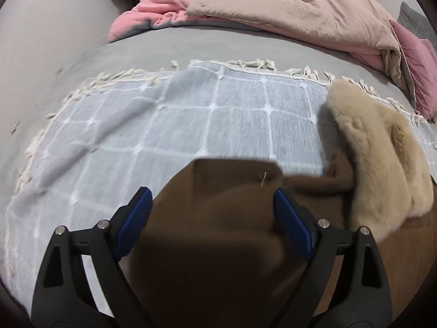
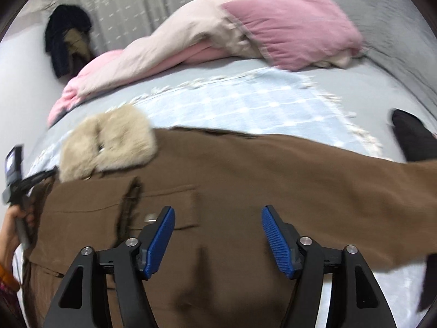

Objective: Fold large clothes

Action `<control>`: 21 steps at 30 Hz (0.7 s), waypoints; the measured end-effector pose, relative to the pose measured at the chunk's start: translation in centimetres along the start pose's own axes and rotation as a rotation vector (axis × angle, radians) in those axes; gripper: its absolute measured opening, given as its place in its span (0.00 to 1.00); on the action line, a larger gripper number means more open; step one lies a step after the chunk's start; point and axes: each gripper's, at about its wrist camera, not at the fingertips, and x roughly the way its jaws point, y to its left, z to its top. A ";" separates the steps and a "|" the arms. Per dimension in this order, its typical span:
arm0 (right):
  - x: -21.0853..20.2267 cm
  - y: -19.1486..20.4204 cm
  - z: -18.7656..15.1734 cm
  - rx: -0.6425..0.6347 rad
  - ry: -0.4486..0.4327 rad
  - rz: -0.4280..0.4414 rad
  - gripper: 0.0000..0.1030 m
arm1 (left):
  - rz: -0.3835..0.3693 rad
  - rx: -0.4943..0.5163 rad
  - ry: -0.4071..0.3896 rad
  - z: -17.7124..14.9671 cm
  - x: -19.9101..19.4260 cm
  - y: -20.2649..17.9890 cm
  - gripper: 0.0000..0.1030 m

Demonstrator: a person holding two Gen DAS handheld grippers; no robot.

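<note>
A brown coat [image 2: 245,169] with a beige fur collar [image 2: 109,142] lies spread on a pale blue checked blanket [image 2: 245,104] on the bed. One sleeve [image 2: 382,205] stretches out to the right. My right gripper [image 2: 217,209] hovers open over the coat's chest, with nothing between its blue pads. In the left wrist view a folded brown sleeve end [image 1: 213,232] lies between the wide-spread jaws of my left gripper [image 1: 211,192], and the pads do not visibly press it. The fur collar [image 1: 377,158] sits to its right.
A beige duvet [image 1: 300,8], a pink blanket [image 1: 153,8] and a pink pillow [image 2: 295,27] are heaped at the far side of the grey bed [image 1: 164,46]. Dark clothes [image 2: 68,35] hang at the back left. A black item [image 2: 415,139] lies at the right edge.
</note>
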 end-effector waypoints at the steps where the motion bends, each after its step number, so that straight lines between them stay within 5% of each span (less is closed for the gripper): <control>1: -0.6 -1.1 -0.1 0.023 -0.005 -0.014 0.67 | -0.013 -0.012 -0.001 -0.5 -1.0 0.4 0.88; 10: -6.3 -16.3 -3.7 0.458 -0.066 -0.263 0.69 | -0.173 -0.113 0.025 -5.7 -8.2 3.5 0.98; 14: -7.2 -21.8 -6.5 0.664 -0.061 -0.242 0.70 | -0.225 -0.111 0.050 -7.9 -10.6 3.9 0.98; 21: -5.2 -27.0 -9.6 0.795 -0.046 -0.159 0.70 | -0.260 -0.094 0.073 -13.6 -13.2 3.4 0.99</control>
